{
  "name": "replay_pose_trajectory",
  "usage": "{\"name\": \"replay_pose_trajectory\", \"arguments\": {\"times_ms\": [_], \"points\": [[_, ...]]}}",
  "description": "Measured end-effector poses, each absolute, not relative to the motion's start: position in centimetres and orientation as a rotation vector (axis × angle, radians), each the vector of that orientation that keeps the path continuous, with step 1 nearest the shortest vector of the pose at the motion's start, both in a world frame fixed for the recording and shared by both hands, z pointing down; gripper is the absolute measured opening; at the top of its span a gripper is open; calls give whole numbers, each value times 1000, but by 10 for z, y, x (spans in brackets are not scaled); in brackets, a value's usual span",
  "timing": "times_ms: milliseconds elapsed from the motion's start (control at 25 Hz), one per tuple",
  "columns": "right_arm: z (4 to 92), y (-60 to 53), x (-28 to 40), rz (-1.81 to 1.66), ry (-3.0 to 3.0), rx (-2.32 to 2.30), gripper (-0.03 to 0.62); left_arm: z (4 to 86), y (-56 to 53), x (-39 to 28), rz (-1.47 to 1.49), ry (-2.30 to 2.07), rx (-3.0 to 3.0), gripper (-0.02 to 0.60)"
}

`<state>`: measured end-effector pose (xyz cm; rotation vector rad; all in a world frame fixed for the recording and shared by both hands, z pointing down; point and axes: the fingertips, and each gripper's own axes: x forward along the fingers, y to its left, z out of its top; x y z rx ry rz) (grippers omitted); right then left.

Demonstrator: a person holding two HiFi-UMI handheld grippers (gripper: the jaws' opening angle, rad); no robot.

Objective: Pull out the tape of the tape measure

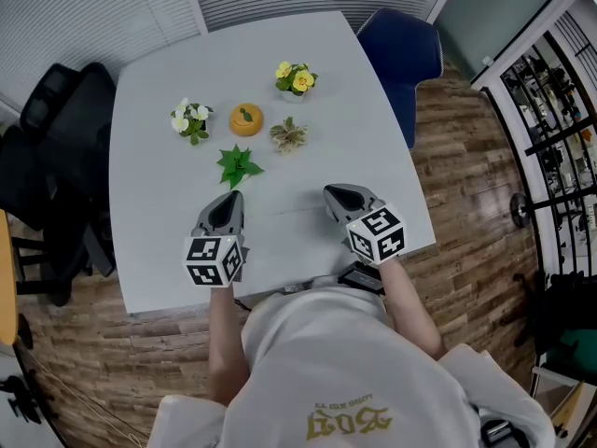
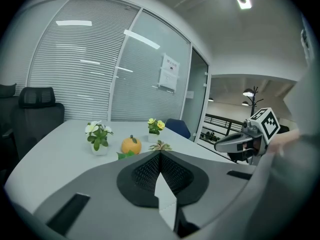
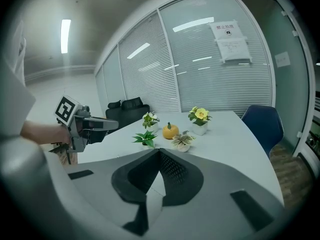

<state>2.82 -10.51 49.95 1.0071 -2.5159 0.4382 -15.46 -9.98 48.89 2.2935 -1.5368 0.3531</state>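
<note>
An orange, fruit-shaped round thing (image 1: 246, 119) with a green leaf on top sits among small plants on the grey table (image 1: 159, 259); it also shows in the left gripper view (image 2: 131, 145) and the right gripper view (image 3: 170, 131). No tape shows outside it. My left gripper (image 1: 231, 197) hovers near the table's front edge, jaws shut with nothing between them (image 2: 160, 153). My right gripper (image 1: 332, 192) is level with it to the right, also shut and empty (image 3: 159, 150). Both point at the plants and stand well short of the orange thing.
Around the orange thing stand a white-flowered pot (image 1: 191, 119), a yellow-flowered pot (image 1: 296, 78), a pale leafy plant (image 1: 289, 135) and a green leafy plant (image 1: 238, 164) closest to my left gripper. A blue chair (image 1: 401, 54) is at the far right, a black chair (image 1: 56, 110) at the left.
</note>
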Motion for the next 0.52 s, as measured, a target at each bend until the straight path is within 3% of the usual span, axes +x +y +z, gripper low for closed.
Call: {"name": "replay_pose_trajectory", "arguments": {"times_ms": [520], "points": [[500,-107,33,426,-2504,1010,15,489,-100,-152,338,-1523,2302,3]]}}
